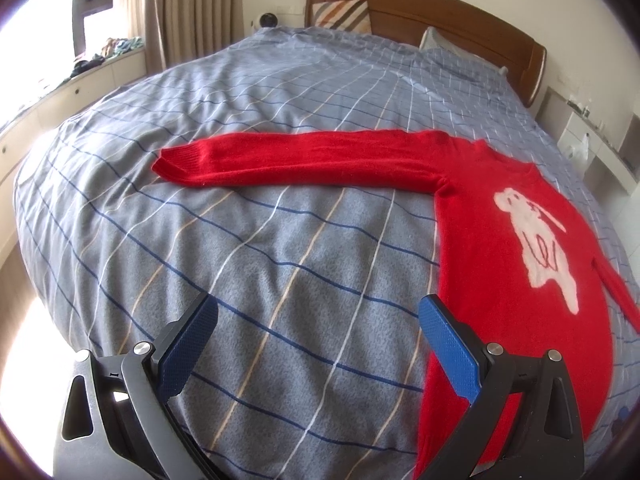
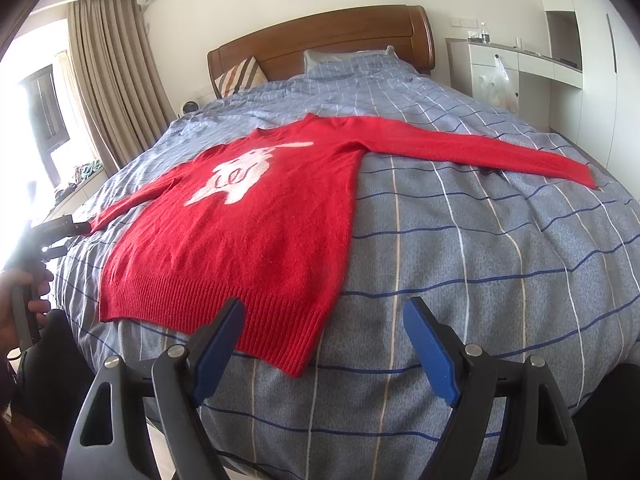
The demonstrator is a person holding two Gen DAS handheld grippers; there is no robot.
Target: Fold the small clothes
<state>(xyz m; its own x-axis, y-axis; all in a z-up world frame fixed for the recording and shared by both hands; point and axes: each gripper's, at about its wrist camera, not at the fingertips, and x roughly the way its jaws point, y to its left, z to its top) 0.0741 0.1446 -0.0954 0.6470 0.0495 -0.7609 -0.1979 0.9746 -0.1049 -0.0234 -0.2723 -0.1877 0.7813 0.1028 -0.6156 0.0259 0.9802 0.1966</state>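
A small red sweater (image 2: pixel 256 232) with a white animal figure on the chest lies flat, face up, on the bed, both sleeves spread outward. In the left wrist view the sweater (image 1: pixel 500 248) fills the right side and one sleeve (image 1: pixel 288 158) stretches left. My left gripper (image 1: pixel 318 312) is open and empty, above the bedcover beside the sweater's side edge. My right gripper (image 2: pixel 324 312) is open and empty, just in front of the ribbed hem corner (image 2: pixel 296 348). The left gripper also shows at the left edge of the right wrist view (image 2: pixel 60 232), held by a hand.
The bed has a blue-grey checked cover (image 2: pixel 480 264) and a wooden headboard (image 2: pixel 320 36) with pillows. Curtains and a window ledge (image 1: pixel 80 80) with clutter run along the left. White cabinets (image 2: pixel 520 64) stand to the right.
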